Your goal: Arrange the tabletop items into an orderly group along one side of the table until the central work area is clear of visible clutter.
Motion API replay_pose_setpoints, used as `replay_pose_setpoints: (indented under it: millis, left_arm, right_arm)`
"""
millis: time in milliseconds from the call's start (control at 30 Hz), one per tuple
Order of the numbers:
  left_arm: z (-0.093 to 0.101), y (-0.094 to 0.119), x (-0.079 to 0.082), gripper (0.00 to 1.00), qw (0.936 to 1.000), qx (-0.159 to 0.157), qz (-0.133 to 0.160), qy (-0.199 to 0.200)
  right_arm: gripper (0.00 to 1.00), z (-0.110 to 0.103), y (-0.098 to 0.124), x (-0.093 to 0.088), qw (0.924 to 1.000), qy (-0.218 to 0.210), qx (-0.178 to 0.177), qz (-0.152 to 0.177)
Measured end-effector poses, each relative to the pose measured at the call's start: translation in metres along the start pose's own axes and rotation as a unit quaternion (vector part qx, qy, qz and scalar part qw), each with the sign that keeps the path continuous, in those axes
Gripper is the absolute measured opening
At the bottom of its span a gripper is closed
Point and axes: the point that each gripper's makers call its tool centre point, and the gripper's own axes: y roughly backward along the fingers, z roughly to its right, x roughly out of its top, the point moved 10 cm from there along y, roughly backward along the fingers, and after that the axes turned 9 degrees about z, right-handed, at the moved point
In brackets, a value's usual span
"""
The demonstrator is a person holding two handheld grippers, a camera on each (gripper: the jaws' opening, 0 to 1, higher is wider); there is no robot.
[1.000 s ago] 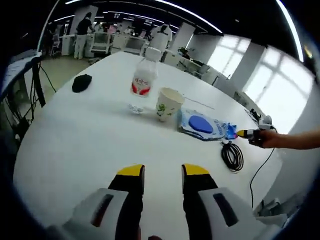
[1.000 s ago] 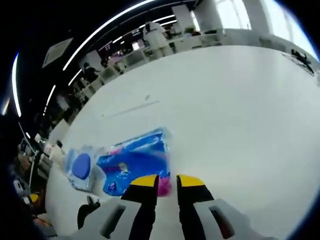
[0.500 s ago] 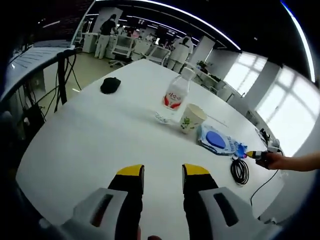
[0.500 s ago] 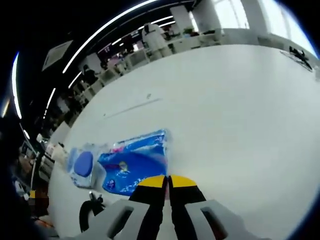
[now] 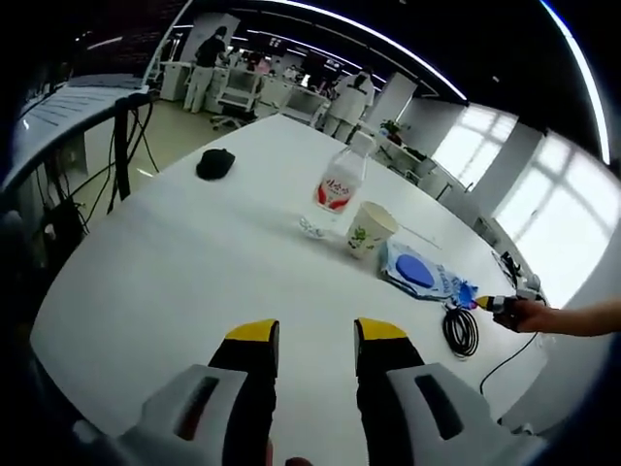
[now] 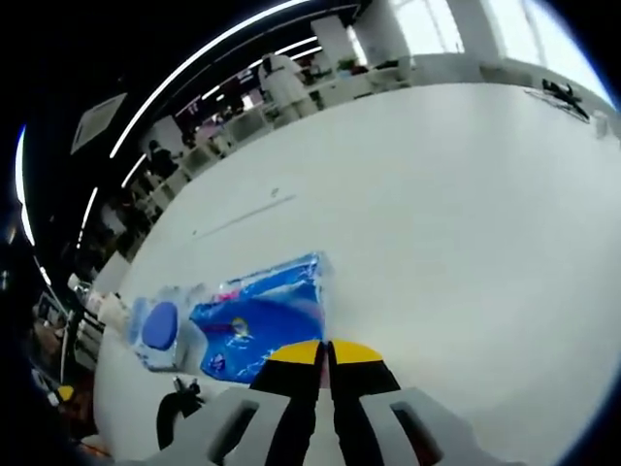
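Looking along the left gripper [image 5: 312, 335] first, its yellow-tipped jaws stand apart with nothing between them, hovering over bare white table [image 5: 175, 282], much as they did half a second back; the view has only drifted a little. Ahead, the items sit in a loose line: a black mouse-like object [image 5: 214, 163], a clear bottle with a red label [image 5: 340, 182], a paper cup [image 5: 369, 228], a wipes pack with a blue lid [image 5: 418, 272] and a coiled black cable [image 5: 460, 331]. Beyond the cable, the right gripper [image 5: 497, 304] shows in the person's hand [image 5: 534, 316].

Turning to the right gripper view, the change is plain: a second ago the jaws stood parted just at the edge of the blue plastic packet [image 6: 260, 325]; now the right gripper [image 6: 327, 351] has its tips pressed together at that same near edge. It seems pinched on the packet's rim, though the contact itself is hidden by the tips. The wipes pack [image 6: 155, 330] lies just beside it. My reading is that the grasp is made, so dragging the packet toward the row comes next.
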Motion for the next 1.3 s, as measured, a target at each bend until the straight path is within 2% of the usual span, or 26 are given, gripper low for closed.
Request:
replay_pose_setpoints:
  millis: [267, 433, 567, 800, 900, 1133, 1300]
  left_arm:
    - [-0.006, 0.010, 0.005, 0.29, 1.0000, -0.003, 0.003, 0.000]
    - [-0.001, 0.015, 0.008, 0.30, 0.9995, -0.017, -0.005, -0.027]
    - [0.000, 0.017, 0.009, 0.30, 0.9985, -0.031, -0.009, -0.044]
    - [-0.001, 0.017, 0.008, 0.30, 0.9972, -0.049, -0.012, -0.054]
    - [0.003, 0.019, 0.010, 0.30, 0.9965, -0.060, -0.009, -0.058]
    - [0.007, 0.016, 0.020, 0.30, 0.9949, -0.082, 0.001, -0.059]
    - [0.013, 0.014, 0.027, 0.32, 0.9907, -0.099, -0.010, -0.093]
  right_arm:
    - [0.05, -0.002, 0.008, 0.001, 1.0000, -0.001, -0.007, 0.004]
    - [0.10, -0.004, 0.016, 0.004, 0.9999, 0.001, -0.004, 0.010]
    - [0.13, -0.011, 0.026, 0.005, 0.9996, 0.022, 0.011, 0.012]
    - [0.16, -0.007, 0.038, 0.004, 0.9980, 0.054, 0.024, 0.024]
    - [0.19, -0.005, 0.043, 0.001, 0.9966, 0.072, 0.034, 0.022]
    - [0.28, -0.016, 0.064, -0.016, 0.9911, 0.112, 0.067, 0.025]
    - [0.35, -0.023, 0.080, -0.020, 0.9863, 0.135, 0.088, 0.036]
